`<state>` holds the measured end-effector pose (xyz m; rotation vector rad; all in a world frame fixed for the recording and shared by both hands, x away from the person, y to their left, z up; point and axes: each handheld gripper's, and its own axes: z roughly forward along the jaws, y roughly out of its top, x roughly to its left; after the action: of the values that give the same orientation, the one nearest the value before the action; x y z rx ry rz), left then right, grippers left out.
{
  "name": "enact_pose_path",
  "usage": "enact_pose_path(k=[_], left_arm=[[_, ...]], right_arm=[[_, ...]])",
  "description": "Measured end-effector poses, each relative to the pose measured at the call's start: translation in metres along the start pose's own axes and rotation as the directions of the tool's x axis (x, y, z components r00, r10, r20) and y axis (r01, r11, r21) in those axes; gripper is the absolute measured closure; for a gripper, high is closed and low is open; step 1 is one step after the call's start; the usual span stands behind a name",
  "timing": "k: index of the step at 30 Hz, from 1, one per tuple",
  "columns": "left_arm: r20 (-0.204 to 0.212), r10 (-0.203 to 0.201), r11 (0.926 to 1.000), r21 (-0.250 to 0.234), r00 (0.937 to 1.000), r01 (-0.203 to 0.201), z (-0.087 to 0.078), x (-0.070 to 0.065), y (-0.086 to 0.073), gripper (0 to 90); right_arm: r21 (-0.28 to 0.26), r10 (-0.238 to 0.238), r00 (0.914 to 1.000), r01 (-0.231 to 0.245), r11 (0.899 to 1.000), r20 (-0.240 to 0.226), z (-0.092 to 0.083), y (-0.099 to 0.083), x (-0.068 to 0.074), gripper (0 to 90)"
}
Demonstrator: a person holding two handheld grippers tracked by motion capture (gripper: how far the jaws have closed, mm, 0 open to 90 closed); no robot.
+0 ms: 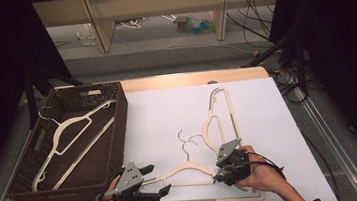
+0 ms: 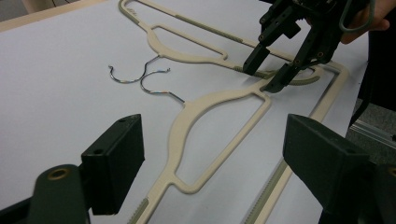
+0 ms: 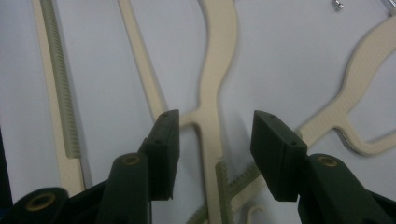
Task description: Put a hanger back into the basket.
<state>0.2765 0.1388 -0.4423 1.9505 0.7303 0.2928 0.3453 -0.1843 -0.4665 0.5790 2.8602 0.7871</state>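
Note:
Two cream hangers lie on the white table top [image 1: 269,121]. The near hanger [image 1: 188,169] [image 2: 219,121] [image 3: 212,84] lies flat with its metal hook pointing away. The far hanger [image 1: 218,116] [image 2: 187,39] crosses its right shoulder. My right gripper [image 1: 218,177] [image 2: 263,78] [image 3: 215,126] points down at that crossing. Its jaws straddle the near hanger's shoulder with a gap on each side. My left gripper [image 1: 158,179] [image 2: 215,126] is open above the near hanger's left half, with nothing touching its pads.
A brown woven basket [image 1: 120,116] stands at the table's left and holds another cream hanger [image 1: 70,137]. Beyond the table are shelf legs, cables and clutter on the floor. The table's right edge [image 1: 300,133] drops off close to my right hand.

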Motion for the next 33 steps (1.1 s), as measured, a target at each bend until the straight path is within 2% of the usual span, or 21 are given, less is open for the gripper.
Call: enact_pose_path(k=[5, 7, 9, 11, 14, 16, 21, 26, 33], left_arm=[[0.007, 0.008, 1.0, 0.002, 0.9999, -0.008, 0.0003, 0.0003, 0.0007, 20.8], [-0.004, 0.011, 0.9999, 0.01, 0.9999, -0.011, 0.0002, 0.0004, 0.0005, 20.8], [-0.002, -0.004, 1.0, 0.003, 1.0, 0.004, 0.0007, -0.0002, 0.0005, 20.8], [0.001, 0.007, 1.0, 0.004, 1.0, -0.007, 0.0003, 0.0003, 0.0003, 20.8], [0.004, -0.003, 1.0, 0.001, 1.0, 0.003, 0.0006, 0.0002, 0.0006, 20.8], [-0.004, 0.01, 0.9999, 0.009, 0.9999, -0.01, 0.0002, 0.0004, 0.0003, 20.8], [0.008, 0.006, 0.9999, 0.01, 1.0, -0.006, 0.0016, 0.0004, 0.0, 20.8], [0.001, 0.0, 0.9999, 0.013, 1.0, 0.0, 0.0022, -0.0006, -0.0004, 20.9], [0.0, 0.007, 0.9998, 0.018, 1.0, -0.007, 0.0023, 0.0, -0.0009, 20.9]], right_arm=[[0.011, -0.002, 1.0, 0.002, 1.0, -0.007, 0.0004, -0.0009, 0.0, 55.6], [0.018, -0.003, 0.9999, 0.003, 1.0, -0.011, 0.0008, -0.0011, -0.0001, 56.0], [0.021, -0.005, 0.9999, 0.006, 1.0, -0.014, 0.0013, -0.001, 0.0007, 57.0], [0.036, -0.016, 0.9997, 0.017, 0.999, -0.018, 0.0017, -0.0012, 0.0021, 58.0], [0.036, -0.018, 0.9996, 0.019, 0.999, -0.02, 0.002, -0.0012, 0.0022, 58.8], [0.036, -0.017, 0.9998, 0.017, 0.999, -0.015, 0.0018, -0.0013, 0.0028, 60.0], [0.04, -0.015, 0.9998, 0.016, 0.999, -0.015, 0.0018, -0.0012, 0.0037, 61.8], [0.045, -0.015, 0.9997, 0.016, 0.999, -0.019, 0.0019, -0.0005, 0.0043, 63.7], [0.07, -0.011, 0.9999, 0.012, 0.998, -0.007, 0.0021, 0.0028, 0.0084, 71.8]])
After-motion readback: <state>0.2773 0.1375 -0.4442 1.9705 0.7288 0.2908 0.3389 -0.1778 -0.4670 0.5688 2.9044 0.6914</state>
